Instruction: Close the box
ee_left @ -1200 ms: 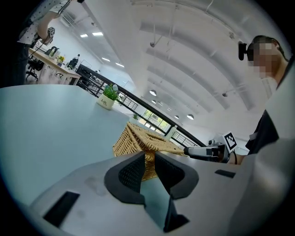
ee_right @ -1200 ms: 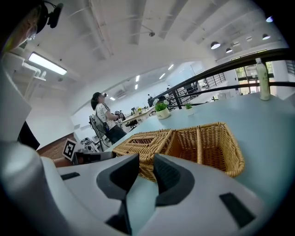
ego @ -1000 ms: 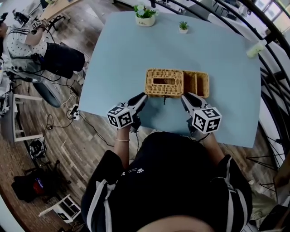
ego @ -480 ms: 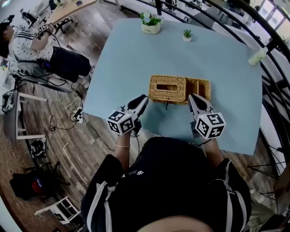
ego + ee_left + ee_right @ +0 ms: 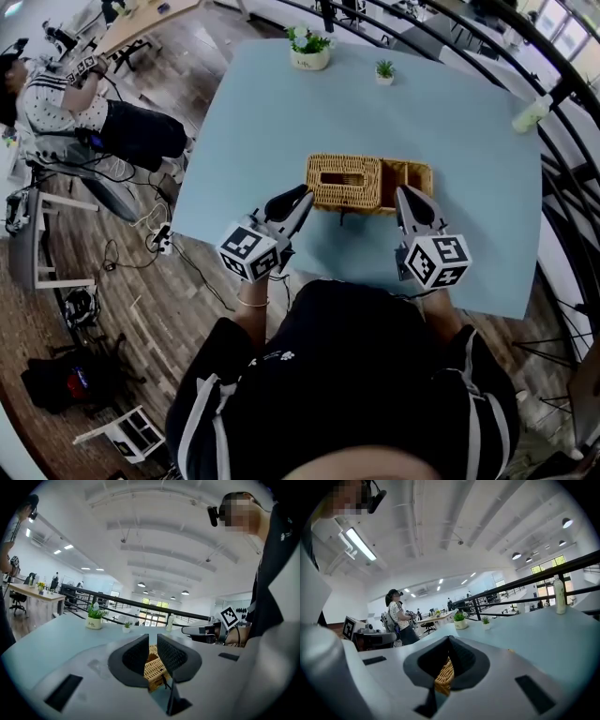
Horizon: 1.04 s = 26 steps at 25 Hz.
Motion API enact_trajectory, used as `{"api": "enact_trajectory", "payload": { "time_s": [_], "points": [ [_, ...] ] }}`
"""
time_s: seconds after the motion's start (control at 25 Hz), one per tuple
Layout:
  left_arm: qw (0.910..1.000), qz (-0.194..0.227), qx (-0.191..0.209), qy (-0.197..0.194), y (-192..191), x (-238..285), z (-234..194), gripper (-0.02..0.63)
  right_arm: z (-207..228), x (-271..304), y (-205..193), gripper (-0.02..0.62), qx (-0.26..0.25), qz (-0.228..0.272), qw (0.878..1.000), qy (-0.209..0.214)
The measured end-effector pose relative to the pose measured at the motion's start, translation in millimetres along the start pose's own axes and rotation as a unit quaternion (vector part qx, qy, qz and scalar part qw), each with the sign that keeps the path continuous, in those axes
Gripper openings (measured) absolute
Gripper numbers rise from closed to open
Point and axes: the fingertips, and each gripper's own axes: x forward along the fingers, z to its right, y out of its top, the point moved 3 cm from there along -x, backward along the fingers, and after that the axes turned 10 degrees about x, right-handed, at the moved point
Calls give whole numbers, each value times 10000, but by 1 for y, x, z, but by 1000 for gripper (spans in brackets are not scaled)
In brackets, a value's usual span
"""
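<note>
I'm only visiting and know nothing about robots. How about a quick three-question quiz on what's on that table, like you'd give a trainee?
1. True or false: the left hand-held gripper is clamping the wicker box.
2. What stands at the far right corner of the table? A) a laptop B) a pale bottle C) a mug
3. Fill in: the box's top has a long ___ cut in it.

Key: 1 false, its jaws stand slightly apart and press on nothing; 2 B; 3 slot.
</note>
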Motion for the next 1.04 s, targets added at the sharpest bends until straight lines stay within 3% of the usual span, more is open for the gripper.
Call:
{"api": "enact_trajectory", "payload": {
  "time_s": [0.2,1.04],
  "points": [
    [9998,-80,177,-66,-2,3,4,58,2,-2,-2,0,103,-72,9999,16],
    [9997,-180,32,146,-2,-1,4,58,-2,-5,-8,0,91,-217,9996,126]
  ]
}}
